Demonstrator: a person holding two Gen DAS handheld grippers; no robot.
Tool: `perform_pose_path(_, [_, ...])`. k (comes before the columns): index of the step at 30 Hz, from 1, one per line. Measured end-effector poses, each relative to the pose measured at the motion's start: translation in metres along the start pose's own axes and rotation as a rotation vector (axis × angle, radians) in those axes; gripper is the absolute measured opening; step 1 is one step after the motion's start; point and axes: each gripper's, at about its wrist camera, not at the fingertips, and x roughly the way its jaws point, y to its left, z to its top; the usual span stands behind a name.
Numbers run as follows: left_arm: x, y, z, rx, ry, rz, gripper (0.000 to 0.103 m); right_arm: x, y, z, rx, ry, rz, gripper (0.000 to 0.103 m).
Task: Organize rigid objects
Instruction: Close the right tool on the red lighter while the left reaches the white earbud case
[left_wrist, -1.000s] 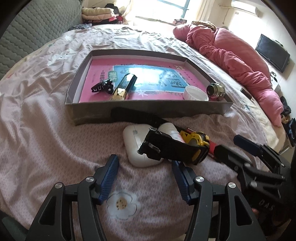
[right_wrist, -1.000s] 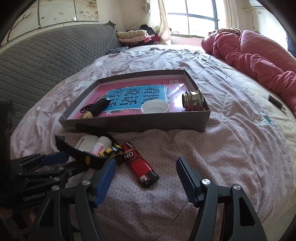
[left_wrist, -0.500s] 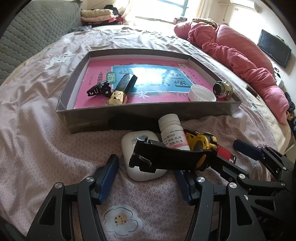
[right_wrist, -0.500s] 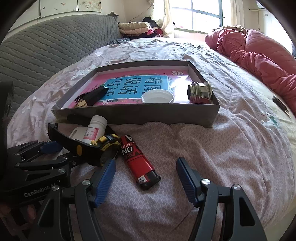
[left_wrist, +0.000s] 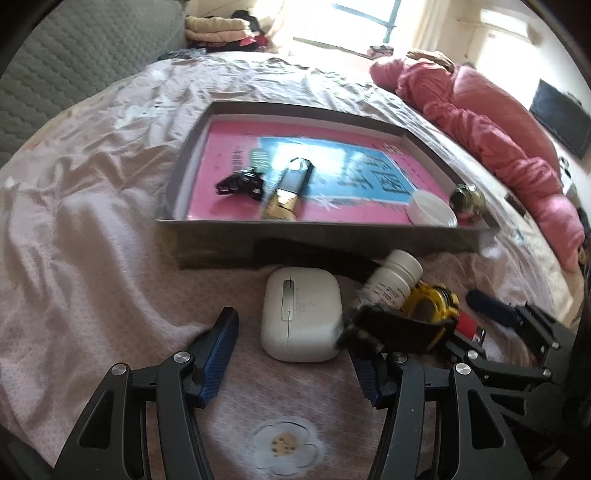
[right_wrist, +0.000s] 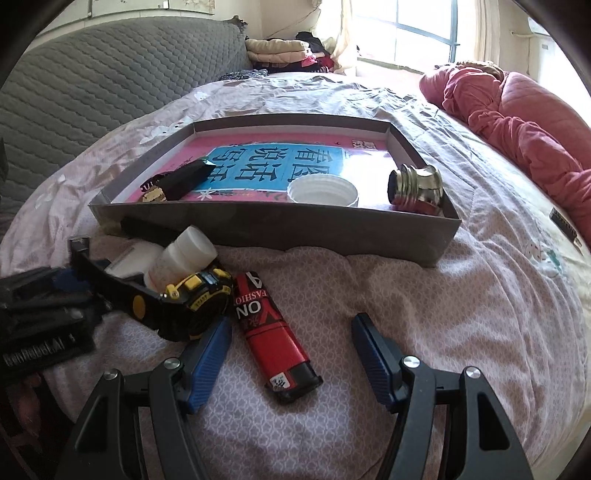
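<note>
Both claws stand with their blue-padded fingers spread wide and nothing between them: the left gripper (left_wrist: 295, 363) just short of a white rounded plastic earbud case (left_wrist: 300, 312), the right gripper (right_wrist: 290, 358) around the near end of a red and black lighter (right_wrist: 275, 338) lying on the pink patterned bedsheet (right_wrist: 424, 314). Left of the lighter, a yellow and black tape measure (right_wrist: 184, 301) touches a tilted white pill bottle (right_wrist: 183, 258). Farther off, a shallow grey cardboard box (right_wrist: 332, 230) holds a white round lid (right_wrist: 322, 192), a metallic knob (right_wrist: 415, 188), a black and gold rectangular case (left_wrist: 290, 190) and a small black clip (left_wrist: 240, 181).
</note>
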Motion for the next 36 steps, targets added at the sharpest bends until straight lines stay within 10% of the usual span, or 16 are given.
perform_pose_path(13, [0.008,0.002,0.001,0.02,-0.005,0.002,0.061,0.012,0.005,0.005,-0.06,-0.022,-0.012,0.064])
perform_pose_path(24, [0.019,-0.001,0.004,0.041,-0.012,0.021,0.061,0.009,-0.017,0.009,0.019,-0.039,0.02,0.023])
perform_pose_path(36, [0.02,0.0,0.005,0.036,-0.022,0.009,0.056,0.006,-0.036,0.007,0.134,-0.051,0.098,0.023])
